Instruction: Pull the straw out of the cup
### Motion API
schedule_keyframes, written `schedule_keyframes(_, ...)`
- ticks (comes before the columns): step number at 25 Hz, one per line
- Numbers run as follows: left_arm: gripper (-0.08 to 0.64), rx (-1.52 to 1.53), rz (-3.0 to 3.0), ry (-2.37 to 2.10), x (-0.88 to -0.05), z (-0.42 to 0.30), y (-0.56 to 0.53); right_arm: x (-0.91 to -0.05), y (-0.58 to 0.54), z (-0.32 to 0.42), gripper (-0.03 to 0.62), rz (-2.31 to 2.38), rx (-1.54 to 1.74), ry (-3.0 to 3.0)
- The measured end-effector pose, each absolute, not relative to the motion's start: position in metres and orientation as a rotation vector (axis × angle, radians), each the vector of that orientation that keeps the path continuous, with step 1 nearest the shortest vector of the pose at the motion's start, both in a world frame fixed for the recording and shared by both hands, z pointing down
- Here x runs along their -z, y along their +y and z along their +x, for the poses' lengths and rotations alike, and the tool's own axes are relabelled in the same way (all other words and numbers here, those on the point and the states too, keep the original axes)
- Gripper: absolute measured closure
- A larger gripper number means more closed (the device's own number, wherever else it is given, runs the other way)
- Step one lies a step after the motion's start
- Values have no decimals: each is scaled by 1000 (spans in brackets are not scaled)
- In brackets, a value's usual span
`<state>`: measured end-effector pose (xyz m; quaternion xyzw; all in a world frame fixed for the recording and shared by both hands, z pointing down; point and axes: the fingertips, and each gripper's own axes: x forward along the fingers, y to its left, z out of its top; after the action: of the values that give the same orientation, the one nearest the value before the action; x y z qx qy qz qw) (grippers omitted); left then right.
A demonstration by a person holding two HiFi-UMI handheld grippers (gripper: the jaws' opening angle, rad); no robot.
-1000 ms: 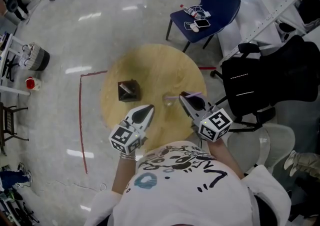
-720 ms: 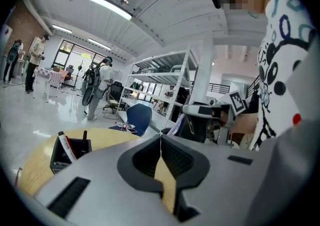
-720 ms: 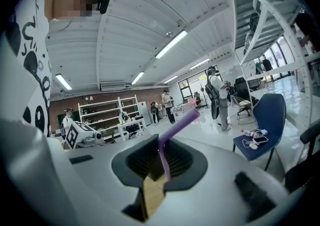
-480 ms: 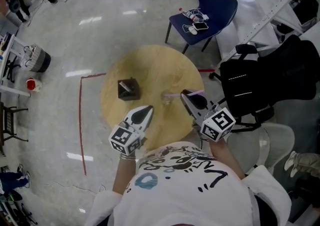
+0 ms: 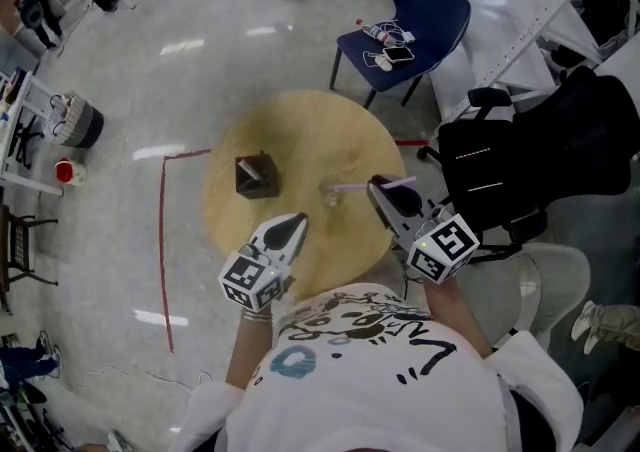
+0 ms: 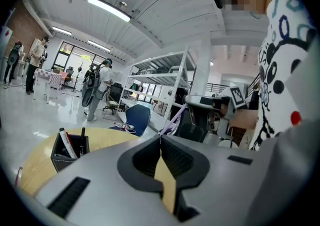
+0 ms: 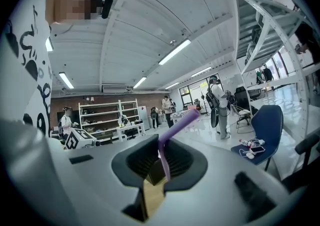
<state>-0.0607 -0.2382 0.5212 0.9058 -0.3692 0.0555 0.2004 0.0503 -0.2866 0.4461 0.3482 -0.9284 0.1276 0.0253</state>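
Note:
A clear cup (image 5: 329, 196) stands on the round wooden table (image 5: 300, 130), right of its middle. A purple straw (image 5: 360, 185) lies almost level from the cup's mouth out to the right. Whether its left end is still inside the cup I cannot tell. My right gripper (image 5: 378, 187) is shut on the straw; in the right gripper view the straw (image 7: 172, 132) rises from between the closed jaws of the right gripper (image 7: 160, 146), its top bent over. My left gripper (image 5: 297, 219) is shut and holds nothing, above the table's near edge, left of the cup. In the left gripper view, the left gripper (image 6: 161, 138) points toward the straw (image 6: 173, 119).
A black pen holder (image 5: 257, 178) with pens stands on the table's left part. A blue chair (image 5: 405, 20) carrying a phone and cables stands beyond the table. A black office chair (image 5: 520, 165) is close on the right. Red tape (image 5: 162, 240) marks the floor on the left.
My right gripper has drawn to the right with the straw, which now lies flatter and reaches further from the cup. The left gripper has stayed put.

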Motion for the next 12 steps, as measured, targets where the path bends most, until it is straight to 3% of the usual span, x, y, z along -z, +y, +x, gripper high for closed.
schedule_keyframes(12, 545, -162, 2543, -1004, -523, -54, -228, -439, -272, 75, 541, 1158, -330, -2841)
